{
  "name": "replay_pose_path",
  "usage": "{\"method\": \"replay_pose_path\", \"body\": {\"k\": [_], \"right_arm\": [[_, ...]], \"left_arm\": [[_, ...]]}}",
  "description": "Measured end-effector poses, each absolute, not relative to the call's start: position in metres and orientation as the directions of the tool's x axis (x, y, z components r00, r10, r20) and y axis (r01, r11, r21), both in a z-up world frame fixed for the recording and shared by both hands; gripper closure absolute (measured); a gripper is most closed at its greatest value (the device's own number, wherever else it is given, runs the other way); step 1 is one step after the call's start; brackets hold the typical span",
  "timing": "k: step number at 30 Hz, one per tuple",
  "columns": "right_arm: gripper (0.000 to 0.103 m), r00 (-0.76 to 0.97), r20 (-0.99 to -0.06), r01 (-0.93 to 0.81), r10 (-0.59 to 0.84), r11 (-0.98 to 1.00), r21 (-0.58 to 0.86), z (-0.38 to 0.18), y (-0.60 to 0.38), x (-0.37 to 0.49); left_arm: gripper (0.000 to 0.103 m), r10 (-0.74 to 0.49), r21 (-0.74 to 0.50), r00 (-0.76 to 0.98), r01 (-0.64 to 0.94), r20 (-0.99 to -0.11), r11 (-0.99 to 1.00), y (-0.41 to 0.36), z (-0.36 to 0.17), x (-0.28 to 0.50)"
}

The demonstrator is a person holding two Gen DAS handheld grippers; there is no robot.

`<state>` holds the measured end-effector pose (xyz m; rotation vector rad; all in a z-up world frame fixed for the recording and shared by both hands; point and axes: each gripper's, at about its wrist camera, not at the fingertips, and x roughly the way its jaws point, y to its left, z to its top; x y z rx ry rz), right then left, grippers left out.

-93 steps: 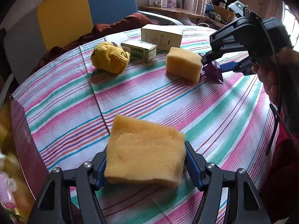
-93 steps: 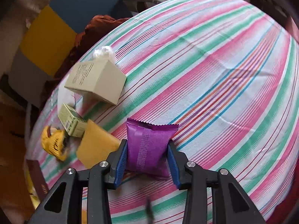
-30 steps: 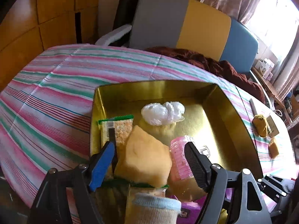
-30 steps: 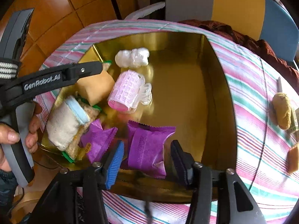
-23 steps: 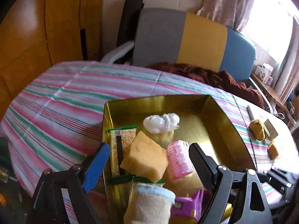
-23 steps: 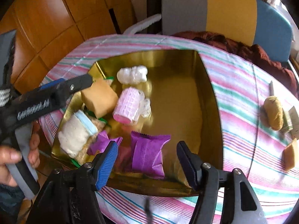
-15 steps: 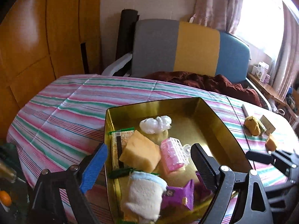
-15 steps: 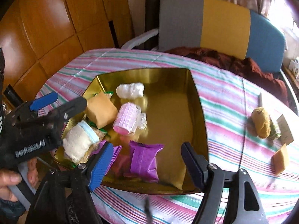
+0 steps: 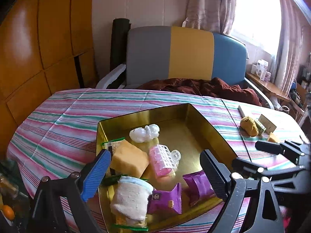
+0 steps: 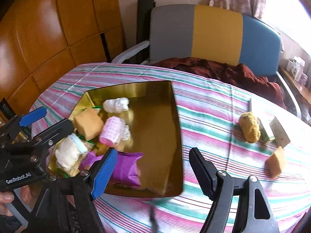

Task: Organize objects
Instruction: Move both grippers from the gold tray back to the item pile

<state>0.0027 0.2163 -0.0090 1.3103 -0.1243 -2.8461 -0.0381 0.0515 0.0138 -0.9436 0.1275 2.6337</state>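
Observation:
A gold tray (image 9: pixel 217 134) (image 10: pixel 161 89) sits on the striped table. In it lie a yellow sponge (image 9: pixel 129 160) (image 10: pixel 88 125), a pink hair roller (image 9: pixel 162 160) (image 10: pixel 112 132), a white plastic wad (image 9: pixel 143 133) (image 10: pixel 116 104), a rolled white sock (image 9: pixel 131 199) (image 10: pixel 69 153) and purple packets (image 9: pixel 199 186) (image 10: pixel 126 167). My left gripper (image 9: pixel 155 174) is open and empty above the tray's near end. My right gripper (image 10: pixel 153 171) is open and empty above the tray's near right edge.
To the right on the table lie a yellow knit ball (image 9: pixel 248 125) (image 10: pixel 249 127), a small green box (image 10: pixel 267 133), a cream box (image 10: pixel 280 133) and a second sponge (image 10: pixel 276 162). A grey, yellow and blue chair (image 9: pixel 184 54) with a dark red cloth (image 10: pixel 223 69) stands behind.
Both grippers have opened, let go of the sponge and the purple packet in the tray, and pulled back and up. The right one has turned toward the right.

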Motion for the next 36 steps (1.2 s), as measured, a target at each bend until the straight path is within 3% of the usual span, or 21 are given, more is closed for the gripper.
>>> {"method": "replay_pose_path", "body": {"k": [36], "right_arm": [[0.026, -0.589, -0.763, -0.419, 0.267, -0.908, 0.006, -0.002, 0.406, 0.033]], "left_arm": [[0.008, 0.348, 0.033, -0.627, -0.513, -0.697, -0.858, 0.127, -0.005, -0.013]]}}
